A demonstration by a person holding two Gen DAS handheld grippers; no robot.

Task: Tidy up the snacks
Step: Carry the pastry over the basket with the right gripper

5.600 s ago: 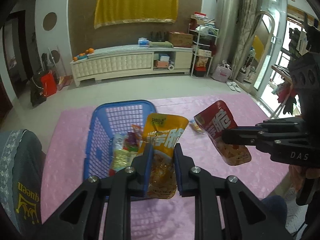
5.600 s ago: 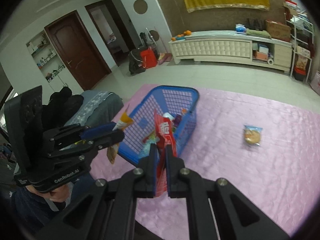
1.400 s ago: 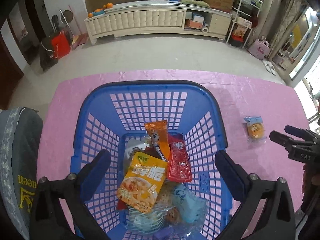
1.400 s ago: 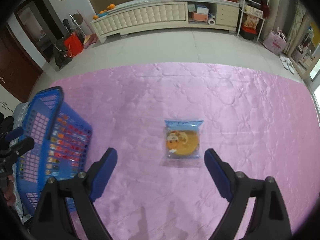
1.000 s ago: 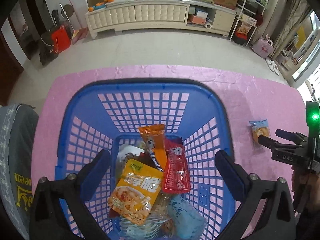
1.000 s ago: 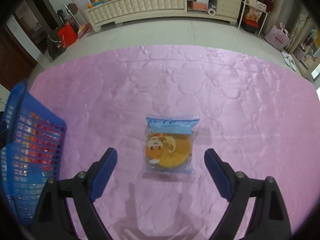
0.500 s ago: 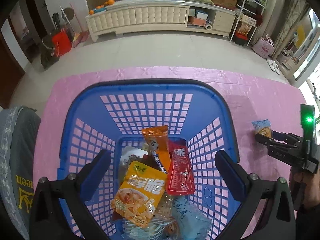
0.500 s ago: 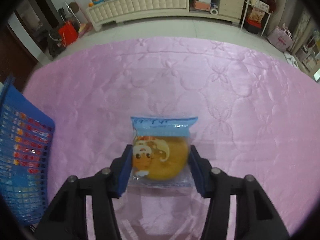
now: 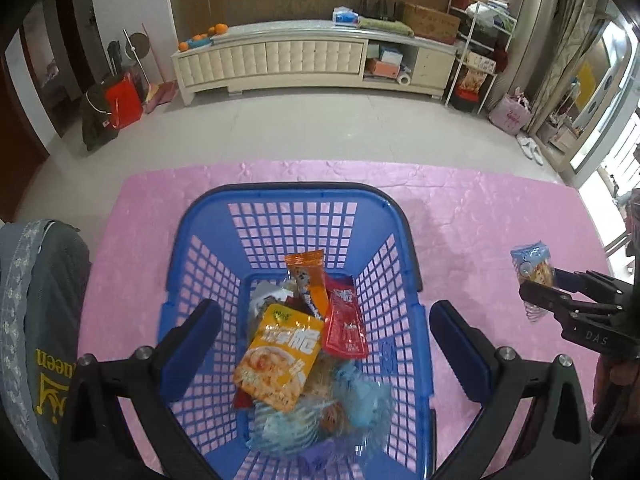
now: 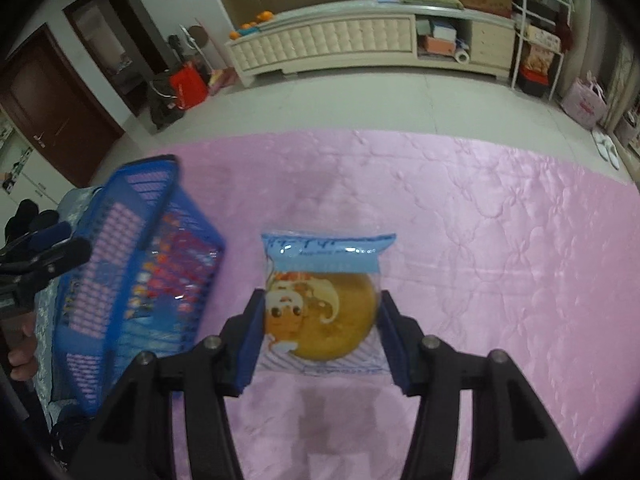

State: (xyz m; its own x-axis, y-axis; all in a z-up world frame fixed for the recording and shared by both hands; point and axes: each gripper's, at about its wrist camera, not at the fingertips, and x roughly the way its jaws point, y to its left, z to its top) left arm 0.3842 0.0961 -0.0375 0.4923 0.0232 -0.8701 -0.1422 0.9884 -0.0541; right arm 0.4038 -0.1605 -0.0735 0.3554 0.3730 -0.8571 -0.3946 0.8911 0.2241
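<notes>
My left gripper (image 9: 326,340) hangs over the blue plastic lattice basket (image 9: 404,236) with jaws spread wide and nothing between them; the basket lies to the left of my right gripper (image 10: 320,330), which clamps the clear-and-blue wrapped round golden cake (image 10: 326,316) across its width, lifted off the pink quilted cloth (image 10: 500,240); the carry, I judge, goes leftward over the basket's near rim.

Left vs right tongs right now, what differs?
The left tongs stand wide open and empty above the blue basket; the right tongs are shut on the cake packet, held over the pink cloth beside the basket. Both have black arms with blue pads.
</notes>
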